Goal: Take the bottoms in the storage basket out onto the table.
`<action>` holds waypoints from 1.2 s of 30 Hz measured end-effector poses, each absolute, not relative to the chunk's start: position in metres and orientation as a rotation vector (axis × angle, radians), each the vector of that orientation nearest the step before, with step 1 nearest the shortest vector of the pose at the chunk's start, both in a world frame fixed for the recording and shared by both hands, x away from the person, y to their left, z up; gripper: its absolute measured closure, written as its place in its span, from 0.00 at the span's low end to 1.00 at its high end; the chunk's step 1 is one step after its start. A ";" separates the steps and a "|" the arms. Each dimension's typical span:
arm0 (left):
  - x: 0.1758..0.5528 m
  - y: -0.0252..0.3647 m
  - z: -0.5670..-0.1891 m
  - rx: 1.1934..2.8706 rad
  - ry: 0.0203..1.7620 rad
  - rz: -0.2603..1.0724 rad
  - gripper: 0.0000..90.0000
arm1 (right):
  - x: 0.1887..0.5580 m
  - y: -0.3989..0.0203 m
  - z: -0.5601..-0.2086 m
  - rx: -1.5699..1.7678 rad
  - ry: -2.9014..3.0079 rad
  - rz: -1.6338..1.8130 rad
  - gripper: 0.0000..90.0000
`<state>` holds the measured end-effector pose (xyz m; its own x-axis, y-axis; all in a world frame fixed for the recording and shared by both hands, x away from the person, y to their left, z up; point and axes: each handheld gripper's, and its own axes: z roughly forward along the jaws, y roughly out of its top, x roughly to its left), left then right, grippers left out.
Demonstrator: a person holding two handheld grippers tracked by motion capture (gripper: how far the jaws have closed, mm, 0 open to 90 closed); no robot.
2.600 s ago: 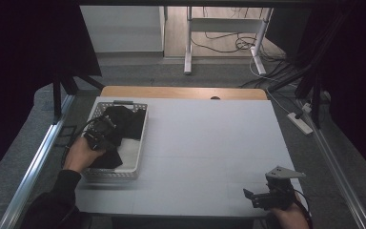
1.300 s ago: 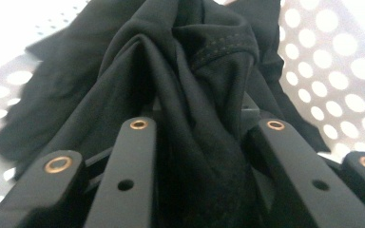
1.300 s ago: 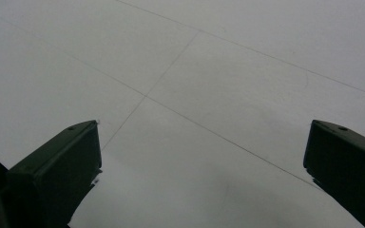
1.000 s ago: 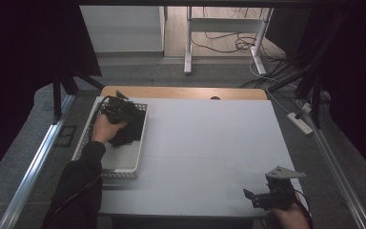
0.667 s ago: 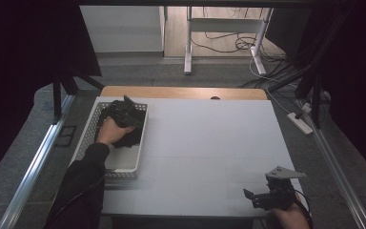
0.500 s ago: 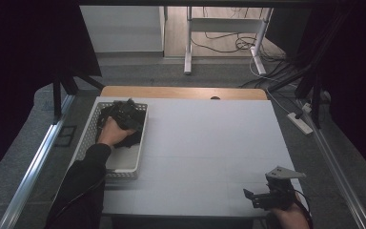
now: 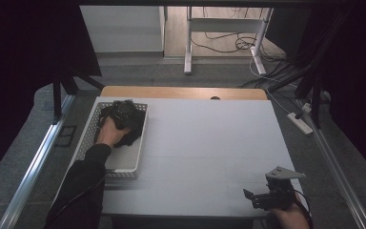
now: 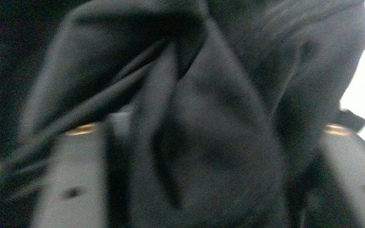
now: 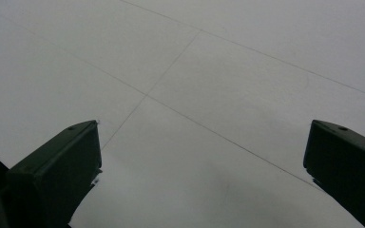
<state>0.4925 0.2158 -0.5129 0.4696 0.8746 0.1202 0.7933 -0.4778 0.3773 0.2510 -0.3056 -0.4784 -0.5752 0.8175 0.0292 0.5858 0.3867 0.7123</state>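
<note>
One black cloth [image 7: 124, 121] is lying bunched at the far end of the white basket [image 7: 124, 160], where the left gripper [image 7: 119, 114] is clamping a fold of it, its jaws having just been closing, likely to lift it out. Well right of the basket, the right gripper [image 7: 255, 198] is waiting released over the table [image 7: 209, 138].

High view: fixed above the near edge, facing forward and down on the whole white worktop [image 7: 209, 143]. Left gripper view: pressed very close against dark cloth [image 8: 209, 133], the same cloth [image 7: 124, 121] lying in the basket [image 7: 124, 164] at 10 o'clock of the high view. Right gripper view: low over bare worktop [image 9: 209, 71], shared with the high view's 5 o'clock corner.
</note>
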 end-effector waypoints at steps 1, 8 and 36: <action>0.492 0.216 -0.513 2.456 1.425 0.446 0.64 | 0.251 -0.306 -0.478 1.225 2.323 0.995 0.00; 0.492 0.219 -0.510 2.451 1.420 0.425 0.78 | 0.251 -0.306 -0.478 1.229 2.320 1.000 0.00; 0.460 0.253 -0.453 2.244 1.279 0.290 0.82 | 0.252 -0.307 -0.478 1.240 2.314 1.000 0.00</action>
<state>0.4604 0.2531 -0.4532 0.5274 0.8463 -0.0751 0.7312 -0.4071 0.5473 0.2517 -0.3067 -0.4781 -0.5660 0.8236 0.0369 0.5912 0.3743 0.7144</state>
